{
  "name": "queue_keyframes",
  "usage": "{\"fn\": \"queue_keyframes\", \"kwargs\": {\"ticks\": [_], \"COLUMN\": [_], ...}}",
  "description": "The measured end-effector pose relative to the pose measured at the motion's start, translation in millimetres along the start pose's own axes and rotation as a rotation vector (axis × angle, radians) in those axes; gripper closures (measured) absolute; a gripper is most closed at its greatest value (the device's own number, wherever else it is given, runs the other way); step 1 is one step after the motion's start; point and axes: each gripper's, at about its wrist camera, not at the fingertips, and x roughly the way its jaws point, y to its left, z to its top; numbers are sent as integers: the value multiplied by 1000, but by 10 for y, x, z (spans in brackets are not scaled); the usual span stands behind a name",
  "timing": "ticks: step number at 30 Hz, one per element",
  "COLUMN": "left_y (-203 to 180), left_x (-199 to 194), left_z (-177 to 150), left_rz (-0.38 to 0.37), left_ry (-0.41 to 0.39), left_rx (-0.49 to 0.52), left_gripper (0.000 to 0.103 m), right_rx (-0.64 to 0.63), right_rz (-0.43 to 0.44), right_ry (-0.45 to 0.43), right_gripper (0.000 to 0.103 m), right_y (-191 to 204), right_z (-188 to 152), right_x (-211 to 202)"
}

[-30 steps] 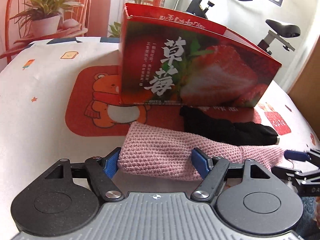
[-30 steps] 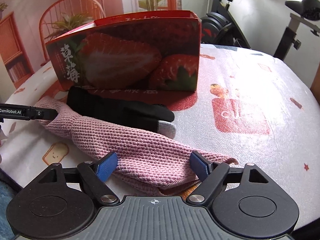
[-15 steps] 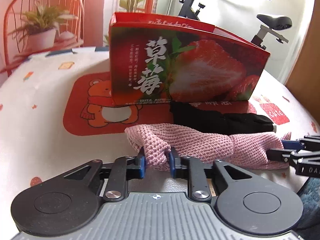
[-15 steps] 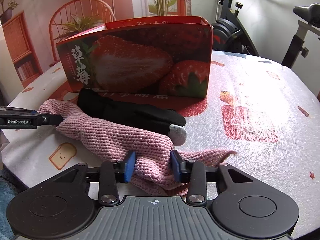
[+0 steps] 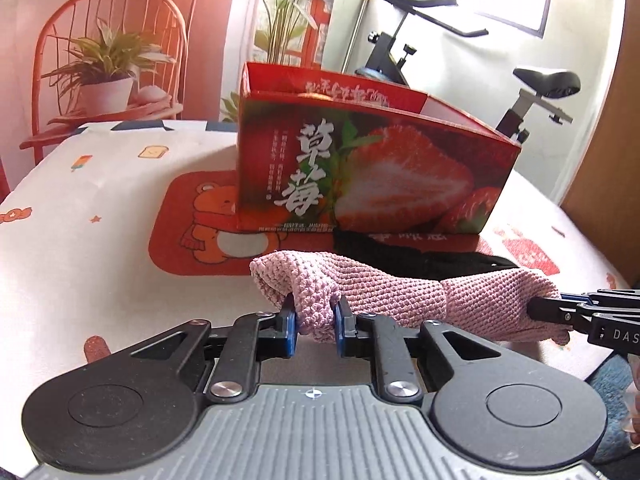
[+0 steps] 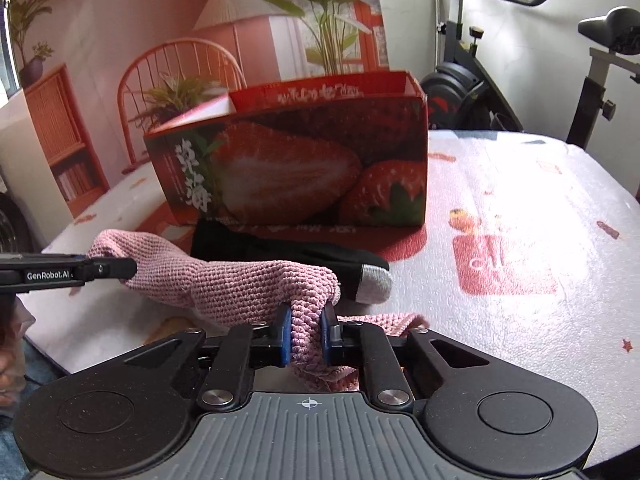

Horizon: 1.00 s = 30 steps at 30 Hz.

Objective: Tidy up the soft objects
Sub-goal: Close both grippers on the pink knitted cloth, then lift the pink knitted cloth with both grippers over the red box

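Note:
A pink knitted cloth [image 5: 400,292] is stretched between both grippers just above the table, in front of a black glove [image 5: 420,260] with a grey fingertip. My left gripper [image 5: 316,320] pinches the cloth's left end, jaws still closing on a bunched fold. In the right wrist view my right gripper [image 6: 306,332] pinches the other end of the pink cloth [image 6: 240,284], its jaws also closing on the fabric. Each gripper shows in the other's view: the right gripper [image 5: 560,312] and the left gripper [image 6: 120,268]. Behind the black glove [image 6: 288,248] stands an open red strawberry box [image 5: 360,172].
The strawberry box [image 6: 300,172] rests on a red bear mat [image 5: 192,232] on the white patterned table [image 6: 520,200]. A chair with a potted plant [image 5: 104,80] stands beyond the far left edge. An exercise bike [image 5: 520,92] stands behind the table at right.
Both grippers went from wide open around the pink cloth to pinched on its ends. The cloth has bunched up and lifted off the table between them.

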Motion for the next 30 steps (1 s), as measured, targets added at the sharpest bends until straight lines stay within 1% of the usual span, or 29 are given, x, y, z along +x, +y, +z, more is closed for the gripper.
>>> {"fn": "queue_keyframes", "kwargs": {"ticks": [6,10,15,19,23,26,30], "left_y": [64,54,13,-50,-127,-161,-142], "left_x": [-101,-199,-301,-368,-370,-321,-164], "left_z": [32,113,299,533,814,1034,1297], "left_rz": [-31,-33,-38,-37,-41,-45,-52], "left_ry": [-41,-91,-142,-195,-243,-262,-265], "left_rx": [-57,-51,-44,-29,-24,-40,-56], "left_gripper": [84,84,83,83,83,83,83], "right_rx": [17,-4,-35,-50,-54,-54,-71], "right_rz": [18,27,30,27,21,19,18], "right_ry": [-69,-117,-182,-221,-256,-272,-266], "right_gripper": [90,90,90,90,90,90,90], "right_y": [0,51,76,70,-1,-59,-170], "right_z": [77,177,378,614,936,1222,1556], "right_x": [-135,-214,-323,-351,-311,-225,-63]}}
